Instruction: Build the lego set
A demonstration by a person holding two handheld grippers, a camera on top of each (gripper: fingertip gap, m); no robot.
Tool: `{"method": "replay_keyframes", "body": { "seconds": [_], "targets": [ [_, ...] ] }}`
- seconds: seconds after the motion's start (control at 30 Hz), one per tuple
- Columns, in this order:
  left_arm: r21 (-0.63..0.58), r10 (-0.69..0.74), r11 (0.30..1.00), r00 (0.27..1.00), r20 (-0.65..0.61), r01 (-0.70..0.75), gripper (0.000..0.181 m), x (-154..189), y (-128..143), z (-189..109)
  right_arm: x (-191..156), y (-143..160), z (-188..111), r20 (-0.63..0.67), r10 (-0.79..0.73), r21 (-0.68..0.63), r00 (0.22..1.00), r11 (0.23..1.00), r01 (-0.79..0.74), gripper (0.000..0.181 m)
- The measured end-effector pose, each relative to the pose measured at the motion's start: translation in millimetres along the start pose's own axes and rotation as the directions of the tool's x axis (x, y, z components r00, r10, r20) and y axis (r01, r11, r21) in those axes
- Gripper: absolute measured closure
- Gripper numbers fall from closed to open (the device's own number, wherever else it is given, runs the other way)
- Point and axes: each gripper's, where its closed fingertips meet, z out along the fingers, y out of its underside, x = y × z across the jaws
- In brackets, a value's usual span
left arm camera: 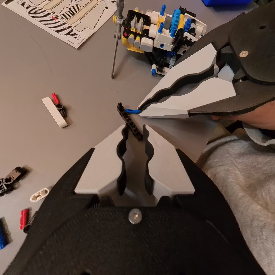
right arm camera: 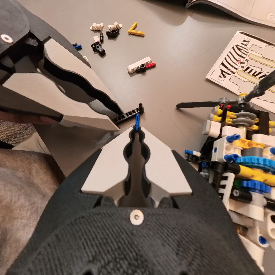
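Note:
My left gripper (left arm camera: pixel 134 126) is shut on one end of a thin black beam with holes (left arm camera: pixel 129 120), held above the grey table; the beam's free end carries a small side stub. It also shows in the right wrist view (right arm camera: pixel 130 113), with the left gripper (right arm camera: pixel 119 120) coming in from the left. My right gripper (right arm camera: pixel 136 129) is shut on a blue pin (right arm camera: pixel 137 121) at its fingertips. The pin's free tip points at the side of the beam, very close to one of its holes. The right gripper (left arm camera: pixel 138 110) and the pin (left arm camera: pixel 131 111) also show in the left wrist view.
The part-built model (left arm camera: pixel 160 32) with a grey rotor stands at the back, also close on the right (right arm camera: pixel 238 148). A sticker sheet (right arm camera: pixel 244 64), a booklet (right arm camera: pixel 238 11), a white beam with a red pin (right arm camera: pixel 139 67) and loose small parts (right arm camera: pixel 104 37) lie around. A grey sleeve (left arm camera: pixel 238 178) is near. Left and right tips are no more than a few centimetres apart.

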Motion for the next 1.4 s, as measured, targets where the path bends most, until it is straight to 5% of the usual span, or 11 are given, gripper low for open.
{"method": "replay_keyframes", "body": {
  "seconds": [0.5, 0.73, 1.4],
  "targets": [
    [0.079, -0.171, 0.981, 0.981, -0.097, 0.178, 0.172, -8.0, -7.3, -10.2, 2.6, 1.8, -2.6, 0.003, 0.005, 0.015, 1.0, 1.0, -0.005, 0.179],
    [0.032, -0.138, 0.989, 0.978, -0.158, 0.145, 0.173, 5.9, -0.8, -8.3, 13.5, 4.1, -6.4, -0.101, -0.07, -0.013, 0.992, 0.998, 0.069, 0.179],
    [0.004, -0.163, 0.986, 0.969, -0.185, 0.167, 0.173, 5.8, 3.4, -8.6, 13.6, 4.2, -8.7, -0.065, -0.039, 0.025, 0.997, 0.999, 0.04, 0.179]
  ]
}}
